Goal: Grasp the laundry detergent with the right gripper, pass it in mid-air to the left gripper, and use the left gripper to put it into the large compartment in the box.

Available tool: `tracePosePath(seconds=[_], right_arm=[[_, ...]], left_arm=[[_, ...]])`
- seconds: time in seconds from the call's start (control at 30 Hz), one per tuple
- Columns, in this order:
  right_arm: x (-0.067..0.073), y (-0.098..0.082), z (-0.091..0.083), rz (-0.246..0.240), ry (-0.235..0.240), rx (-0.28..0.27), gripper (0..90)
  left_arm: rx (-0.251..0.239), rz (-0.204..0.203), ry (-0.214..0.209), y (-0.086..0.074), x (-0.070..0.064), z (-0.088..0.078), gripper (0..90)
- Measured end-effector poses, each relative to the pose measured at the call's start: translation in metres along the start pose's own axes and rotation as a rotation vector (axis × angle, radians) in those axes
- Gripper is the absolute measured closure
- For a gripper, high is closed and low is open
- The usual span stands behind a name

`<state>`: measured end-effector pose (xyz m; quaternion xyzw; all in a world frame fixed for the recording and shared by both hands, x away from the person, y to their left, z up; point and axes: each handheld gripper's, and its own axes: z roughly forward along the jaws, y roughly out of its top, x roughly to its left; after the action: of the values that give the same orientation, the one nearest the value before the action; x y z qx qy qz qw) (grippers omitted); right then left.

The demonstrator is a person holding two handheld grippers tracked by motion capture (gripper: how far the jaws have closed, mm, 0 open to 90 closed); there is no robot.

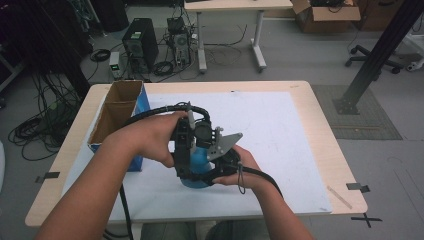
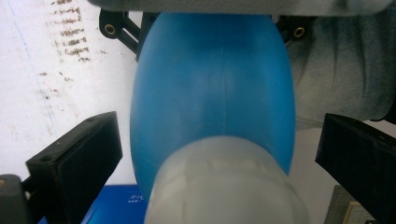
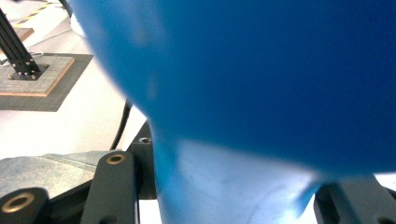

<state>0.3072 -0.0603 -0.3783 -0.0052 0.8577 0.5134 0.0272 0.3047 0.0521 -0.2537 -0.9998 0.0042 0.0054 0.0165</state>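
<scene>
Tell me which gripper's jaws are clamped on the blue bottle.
The right gripper, squeezing the blue bottle near its base; the left gripper's jaws stand apart beside the cap end.

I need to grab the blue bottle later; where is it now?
In the high view the blue bottle sits centre-front on the white mat, between both tools, right of the cardboard box.

Both grippers, left gripper (image 1: 184, 150) and right gripper (image 1: 226, 159), are black, with brass-ringed holes; thick black cables trail off them; forearms bare.
</scene>
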Motion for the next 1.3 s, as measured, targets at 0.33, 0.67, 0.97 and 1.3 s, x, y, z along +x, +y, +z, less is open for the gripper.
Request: tracePosePath(seconds=[0.33,0.67,0.97,1.3], right_arm=[[0.0016,0.0021,0.0007,0.004,0.0,0.004,45.5],[0.0016,0.0027,-0.0001,-0.001,-0.006,0.0,45.4],[0.0022,0.0029,-0.0004,0.006,-0.003,-0.006,45.4],[0.0023,0.0029,-0.0002,0.009,-0.008,-0.009,45.3]], left_arm=[[-0.002,0.007,0.014,-0.0001,-0.0017,-0.0021,7.8],[-0.003,0.01,0.023,-0.0003,-0.002,-0.0016,13.0],[0.0,0.012,0.03,0.0,-0.002,-0.0011,16.3],[-0.002,0.016,0.033,-0.001,-0.0032,-0.0019,22.2]])
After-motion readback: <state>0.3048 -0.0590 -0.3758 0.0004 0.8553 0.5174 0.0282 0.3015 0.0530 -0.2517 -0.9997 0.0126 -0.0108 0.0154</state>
